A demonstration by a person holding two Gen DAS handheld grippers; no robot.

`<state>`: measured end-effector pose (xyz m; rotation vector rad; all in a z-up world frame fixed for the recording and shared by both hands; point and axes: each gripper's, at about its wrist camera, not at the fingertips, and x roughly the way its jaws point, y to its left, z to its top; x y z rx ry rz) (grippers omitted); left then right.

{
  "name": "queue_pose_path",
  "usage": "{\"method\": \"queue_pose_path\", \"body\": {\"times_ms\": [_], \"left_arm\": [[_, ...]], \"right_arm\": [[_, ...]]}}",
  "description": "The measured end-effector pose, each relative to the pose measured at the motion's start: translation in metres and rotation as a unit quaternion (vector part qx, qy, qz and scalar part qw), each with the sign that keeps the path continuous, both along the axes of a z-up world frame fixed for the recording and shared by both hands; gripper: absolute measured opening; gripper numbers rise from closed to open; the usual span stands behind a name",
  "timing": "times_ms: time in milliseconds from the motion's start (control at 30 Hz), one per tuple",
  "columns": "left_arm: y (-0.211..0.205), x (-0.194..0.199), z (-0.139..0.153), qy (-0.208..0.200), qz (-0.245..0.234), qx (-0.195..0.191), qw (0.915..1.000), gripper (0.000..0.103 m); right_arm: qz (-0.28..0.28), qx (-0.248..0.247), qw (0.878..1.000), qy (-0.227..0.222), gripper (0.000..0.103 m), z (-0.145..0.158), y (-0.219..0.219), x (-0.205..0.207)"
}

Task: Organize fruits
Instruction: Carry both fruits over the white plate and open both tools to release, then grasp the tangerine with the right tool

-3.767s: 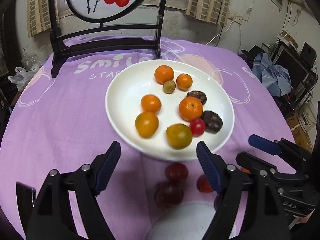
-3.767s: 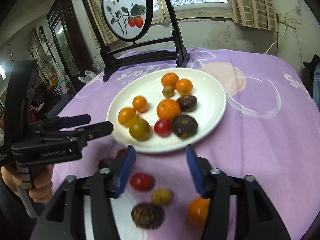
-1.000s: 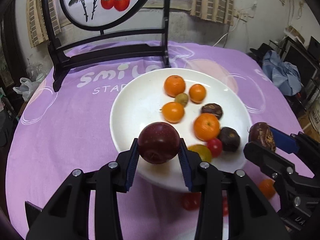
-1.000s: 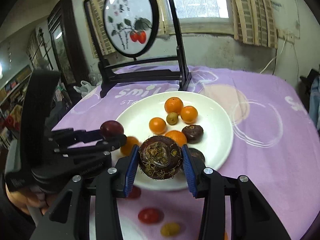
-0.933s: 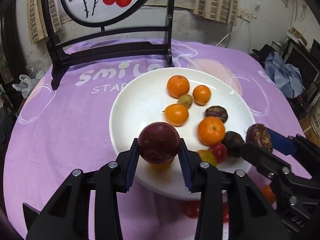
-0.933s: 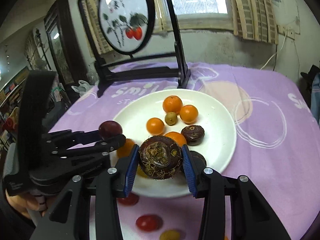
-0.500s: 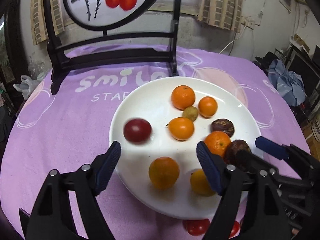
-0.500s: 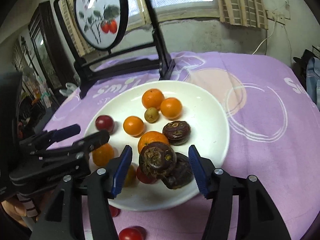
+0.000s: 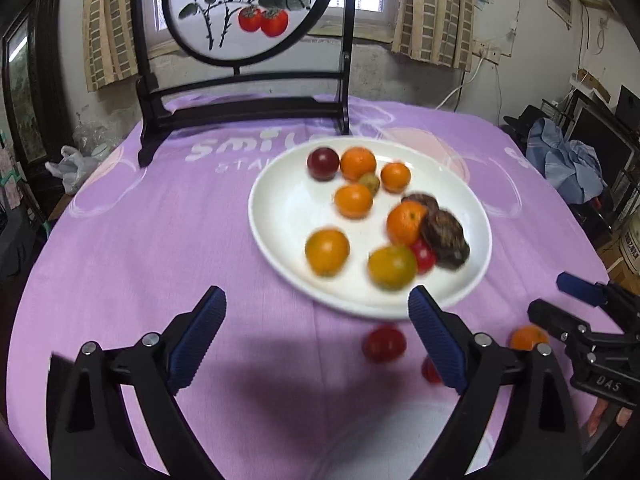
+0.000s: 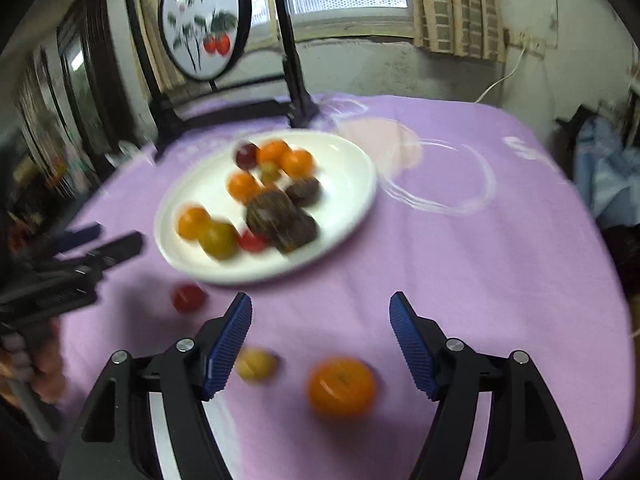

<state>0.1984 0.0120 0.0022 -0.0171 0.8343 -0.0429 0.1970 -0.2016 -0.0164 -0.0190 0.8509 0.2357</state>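
The white plate holds several oranges, a dark red plum at its far side and a brown rough fruit at its right. My left gripper hangs before the plate's near rim, jaws opening, nothing between them. The right gripper shows at the right edge. In the right wrist view my right gripper is opening too, over bare cloth, with an orange and a small yellow fruit lying below it. A red tomato lies near the left gripper.
A black stand with a round painted screen rises behind the plate. A second red tomato lies on the purple cloth. A pale round dish sits at the near edge. A hand holds the left tool. Clutter stands past the table's right side.
Both grippers let go of their fruit and opened: the plum rolled to the plate's far side, the brown fruit rests among the others. Both grippers drew back from the plate.
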Motion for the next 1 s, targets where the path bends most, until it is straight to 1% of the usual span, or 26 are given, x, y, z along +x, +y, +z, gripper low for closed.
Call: {"method": "queue_pose_path", "body": {"times_ms": [67,167,233,300,400,467,500,533,600,733,833,900,1000], "left_arm": [[0.000,-0.016,-0.009,0.010,0.000,-0.005,0.9999,0.091],[0.003,-0.029,-0.019,0.021,0.001,-0.016,0.9997,0.091],[0.006,-0.034,-0.024,0.020,0.003,-0.020,0.9996,0.091],[0.010,-0.038,-0.027,0.012,0.001,-0.019,0.9997,0.091],[0.011,-0.039,-0.028,-0.001,-0.009,-0.001,1.0000,0.091],[0.014,-0.037,-0.029,0.001,-0.009,-0.008,0.9999,0.091],[0.014,-0.036,-0.031,0.007,-0.013,-0.014,0.9998,0.091],[0.013,-0.036,-0.031,0.010,-0.017,-0.016,0.9997,0.091],[0.009,-0.036,-0.034,0.013,-0.025,-0.009,0.9996,0.091],[0.006,-0.036,-0.037,0.019,-0.031,-0.008,0.9993,0.091],[0.005,-0.035,-0.041,0.024,-0.030,-0.008,0.9992,0.091],[0.003,-0.035,-0.043,0.025,-0.030,-0.002,0.9992,0.091],[-0.003,-0.034,-0.046,0.019,-0.034,0.016,0.9991,0.090]], "right_arm": [[0.003,-0.032,0.999,-0.002,0.072,-0.004,-0.001,-0.015],[0.009,-0.060,0.998,0.002,0.072,-0.013,-0.002,-0.031],[0.011,-0.067,0.998,0.009,0.072,-0.018,-0.001,-0.035],[0.006,-0.079,0.997,0.017,0.072,-0.025,0.000,-0.038],[0.007,-0.084,0.996,0.026,0.072,-0.034,0.003,-0.040],[0.002,-0.089,0.995,0.035,0.071,-0.041,0.004,-0.035],[0.000,-0.087,0.995,0.041,0.069,-0.044,0.004,-0.032],[-0.002,-0.084,0.995,0.045,0.061,-0.046,0.005,-0.029],[0.000,-0.073,0.996,0.055,0.044,-0.051,0.006,-0.023],[-0.001,-0.069,0.996,0.050,0.043,-0.051,0.007,-0.024],[-0.003,-0.047,0.998,0.053,0.043,-0.051,0.001,-0.029],[-0.001,-0.033,0.998,0.054,0.043,-0.051,-0.001,-0.034],[0.005,-0.032,0.998,0.053,0.043,-0.051,0.001,-0.036]]}}
